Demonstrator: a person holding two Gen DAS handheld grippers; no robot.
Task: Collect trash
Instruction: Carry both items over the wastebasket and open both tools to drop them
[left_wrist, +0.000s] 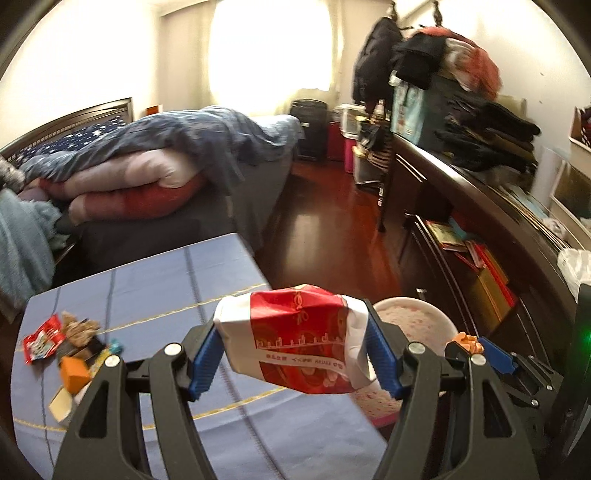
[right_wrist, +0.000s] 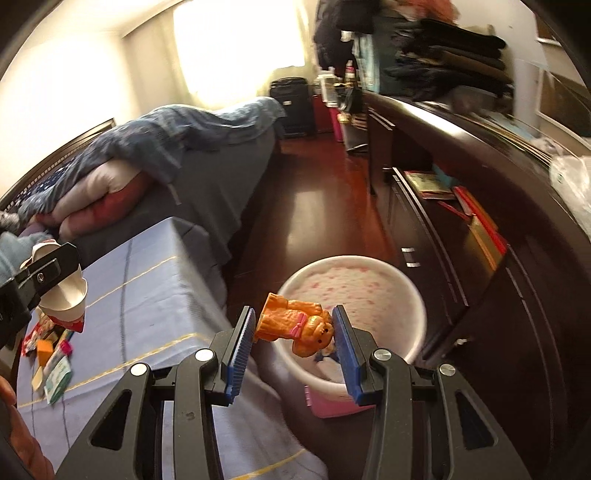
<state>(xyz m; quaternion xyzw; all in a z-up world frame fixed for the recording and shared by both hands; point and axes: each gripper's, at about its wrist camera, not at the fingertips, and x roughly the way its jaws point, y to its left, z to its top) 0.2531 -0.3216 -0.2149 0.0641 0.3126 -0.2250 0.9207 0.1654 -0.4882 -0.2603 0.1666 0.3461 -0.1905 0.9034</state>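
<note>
My left gripper (left_wrist: 291, 350) is shut on a crumpled red and white paper bag (left_wrist: 295, 343), held above the right edge of the blue-clothed table (left_wrist: 155, 280). Its far side shows in the right wrist view as the paper bag (right_wrist: 62, 295). My right gripper (right_wrist: 293, 332) is shut on an orange toy dog (right_wrist: 299, 323), held sideways over the white bin (right_wrist: 417, 295) with a pink-speckled liner. In the left wrist view the toy dog (left_wrist: 467, 341) and the bin (left_wrist: 417, 314) sit just right of the bag. More trash (left_wrist: 62, 350) lies on the table's left part.
The bin stands on the dark red wood floor (left_wrist: 332, 221) between the table and a long dark cabinet (left_wrist: 480, 206) piled with clothes. A bed (left_wrist: 147, 162) with bunched bedding lies behind the table. Wrappers and small boxes (right_wrist: 51, 362) remain on the cloth.
</note>
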